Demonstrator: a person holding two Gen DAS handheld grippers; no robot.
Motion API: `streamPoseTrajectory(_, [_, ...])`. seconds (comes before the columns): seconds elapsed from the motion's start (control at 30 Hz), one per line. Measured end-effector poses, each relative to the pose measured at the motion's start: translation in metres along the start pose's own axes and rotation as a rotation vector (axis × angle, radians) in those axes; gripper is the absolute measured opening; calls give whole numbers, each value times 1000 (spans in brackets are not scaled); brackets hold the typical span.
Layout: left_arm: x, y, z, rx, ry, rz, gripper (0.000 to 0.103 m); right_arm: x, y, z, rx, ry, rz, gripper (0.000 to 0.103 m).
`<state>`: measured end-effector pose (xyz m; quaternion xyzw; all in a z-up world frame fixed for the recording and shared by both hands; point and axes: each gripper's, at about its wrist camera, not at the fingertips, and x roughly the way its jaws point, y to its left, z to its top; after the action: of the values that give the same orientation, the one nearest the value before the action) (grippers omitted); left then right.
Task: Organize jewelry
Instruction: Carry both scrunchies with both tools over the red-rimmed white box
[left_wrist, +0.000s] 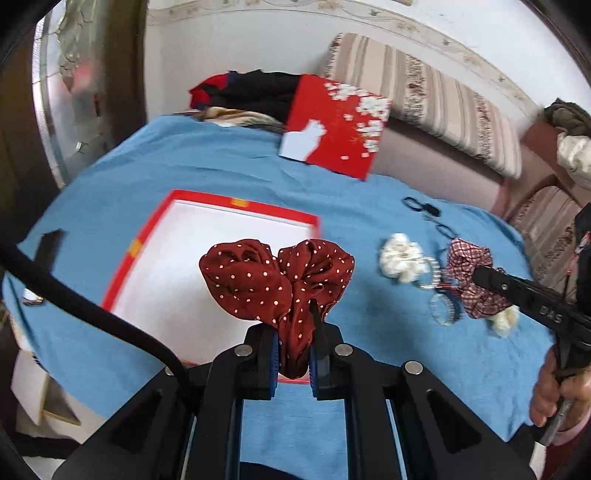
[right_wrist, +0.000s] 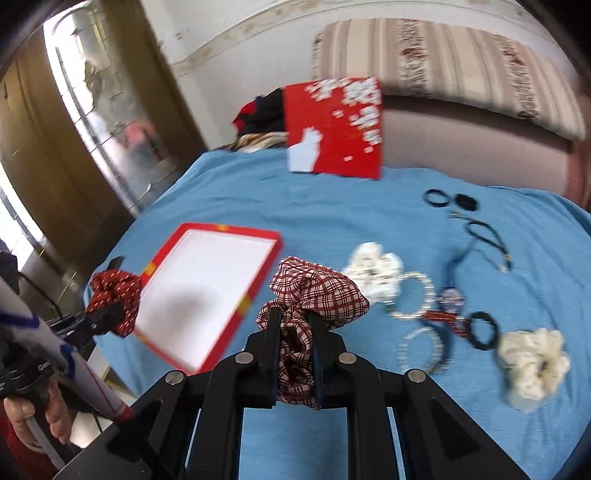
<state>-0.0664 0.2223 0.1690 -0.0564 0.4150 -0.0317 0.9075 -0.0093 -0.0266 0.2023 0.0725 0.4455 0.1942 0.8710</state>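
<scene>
Above the blue cloth (left_wrist: 184, 166), the left claw (left_wrist: 293, 317) is clenched on a dark red dotted scrunchie (left_wrist: 273, 277), held over the near edge of the open red box (left_wrist: 147, 236). The right claw (right_wrist: 293, 325) is clenched on a red checked scrunchie (right_wrist: 317, 291), up off the cloth beside that box. Both look soft, light and puffy, so they should squash and not break. Pinching a thick fold seems best. Fluffy white scrunchies (right_wrist: 375, 273) and shiny bead bracelets (right_wrist: 413, 295) lie near.
</scene>
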Motion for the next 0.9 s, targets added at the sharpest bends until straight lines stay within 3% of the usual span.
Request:
streamPoseTrajectory(0.2, [23, 50, 4, -35, 36, 83, 12, 28, 41, 9, 3, 42, 93, 15])
streamPoseTrajectory(0.5, [81, 126, 6, -136, 159, 157, 12, 98, 105, 13, -19, 142, 181, 15])
streamPoseTrajectory(0.7, [104, 142, -1, -151, 213, 185, 12, 152, 120, -14, 5, 254, 204, 15])
streamPoseTrajectory(0.9, [116, 149, -6, -162, 218, 194, 17, 180, 130, -28, 1, 302, 211, 15])
